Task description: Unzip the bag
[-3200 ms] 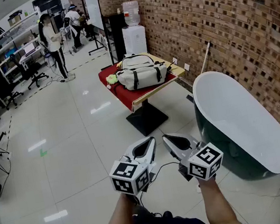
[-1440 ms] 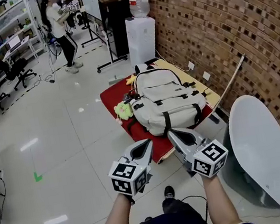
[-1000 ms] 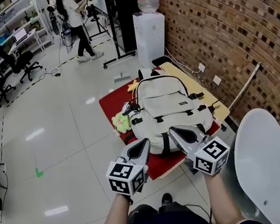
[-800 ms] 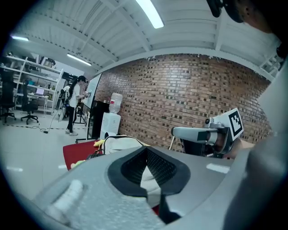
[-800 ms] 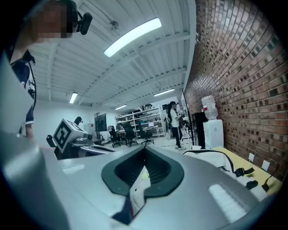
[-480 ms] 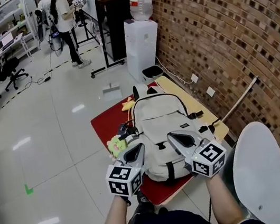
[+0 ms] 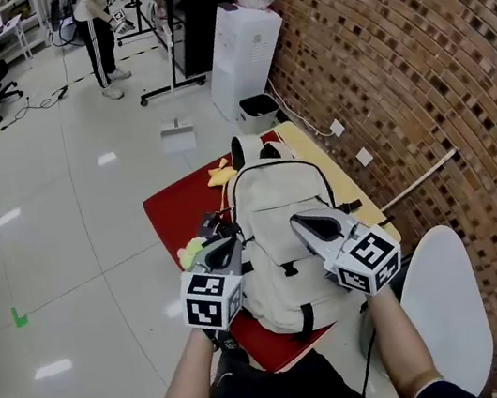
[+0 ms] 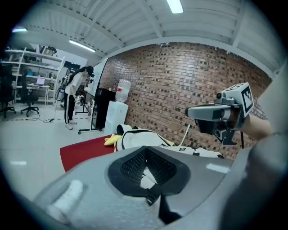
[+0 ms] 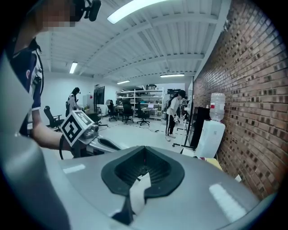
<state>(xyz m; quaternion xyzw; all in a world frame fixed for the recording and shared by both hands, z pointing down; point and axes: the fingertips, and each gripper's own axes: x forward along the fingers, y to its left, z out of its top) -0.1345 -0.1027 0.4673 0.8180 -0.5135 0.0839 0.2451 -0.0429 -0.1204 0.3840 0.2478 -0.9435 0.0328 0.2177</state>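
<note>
Nearest the person, the left gripper [image 7: 228, 243] and right gripper [image 7: 298, 222] are hovering clenched and empty above the cream fabric backpack [image 7: 272, 197], which is lying on the red-covered tabletop [image 7: 178, 217], apparently zipped, so the unzipping is not yet starting.

A red cloth [image 7: 176, 217] is spread over the worktop [image 7: 314, 146], which is set against the brick wall [image 7: 393, 44]. A yellow item [image 7: 222, 176] and a green soft toy [image 7: 191, 251] lie on the cloth. A white water dispenser [image 7: 241, 47] and a small bin [image 7: 259, 110] stand beyond the worktop. A person [image 7: 100, 29] is positioned further back on the floor [image 7: 58, 198].
</note>
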